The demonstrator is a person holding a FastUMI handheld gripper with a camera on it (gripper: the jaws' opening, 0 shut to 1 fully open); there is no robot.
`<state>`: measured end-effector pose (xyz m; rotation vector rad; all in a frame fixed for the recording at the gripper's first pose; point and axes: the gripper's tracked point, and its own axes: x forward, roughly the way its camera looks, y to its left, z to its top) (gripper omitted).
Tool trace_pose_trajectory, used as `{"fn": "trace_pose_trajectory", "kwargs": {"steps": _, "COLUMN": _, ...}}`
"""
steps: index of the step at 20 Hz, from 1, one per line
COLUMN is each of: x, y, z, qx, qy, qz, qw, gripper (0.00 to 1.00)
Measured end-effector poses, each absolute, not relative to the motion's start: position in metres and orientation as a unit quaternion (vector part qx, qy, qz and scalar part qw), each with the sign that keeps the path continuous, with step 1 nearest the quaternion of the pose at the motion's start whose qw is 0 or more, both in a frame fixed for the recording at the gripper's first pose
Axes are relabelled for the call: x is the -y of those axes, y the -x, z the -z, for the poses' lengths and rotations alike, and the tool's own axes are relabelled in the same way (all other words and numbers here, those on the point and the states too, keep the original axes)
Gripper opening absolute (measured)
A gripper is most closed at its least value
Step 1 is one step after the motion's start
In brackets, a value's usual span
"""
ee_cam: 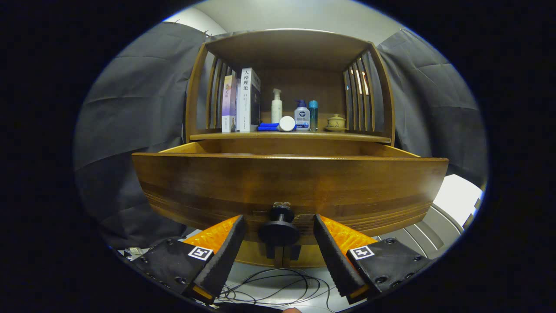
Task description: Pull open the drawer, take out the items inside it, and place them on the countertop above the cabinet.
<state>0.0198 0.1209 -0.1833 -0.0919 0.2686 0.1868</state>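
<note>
A wooden cabinet stands ahead with its drawer [286,182] pulled out toward me; the drawer's inside is hidden behind its tall front panel. A round dark knob [279,228] sticks out from the lower middle of the drawer front. My gripper [278,234] is open, with one finger on each side of the knob and a gap between each finger and it. Above the drawer is the countertop [291,136], a shelf with slatted sides.
On the countertop stand two books [241,102], a white pump bottle [276,106], a blue pouch [268,127] with a white round jar [286,123], two more bottles [306,115] and a small lidded cup [336,122]. Black cables [278,287] lie on the floor below. Dark cloth hangs on both sides.
</note>
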Motion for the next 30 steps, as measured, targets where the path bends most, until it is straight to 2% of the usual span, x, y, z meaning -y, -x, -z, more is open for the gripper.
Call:
{"fn": "trace_pose_trajectory", "kwargs": {"steps": 5, "x": -0.122, "y": -0.023, "z": 0.181, "qx": -0.123, "qy": 0.060, "qz": -0.067, "qw": 0.988, "gripper": 0.96}}
{"fn": "trace_pose_trajectory", "kwargs": {"steps": 9, "x": -0.124, "y": -0.042, "z": 0.179, "qx": -0.131, "qy": 0.050, "qz": -0.075, "qw": 0.987, "gripper": 0.98}}
{"fn": "trace_pose_trajectory", "kwargs": {"steps": 14, "x": -0.132, "y": -0.089, "z": 0.173, "qx": -0.127, "qy": 0.049, "qz": -0.071, "qw": 0.988, "gripper": 0.98}}
{"fn": "trace_pose_trajectory", "kwargs": {"steps": 30, "x": -0.151, "y": -0.178, "z": 0.175, "qx": -0.130, "qy": 0.044, "qz": -0.059, "qw": 0.989, "gripper": 0.98}}
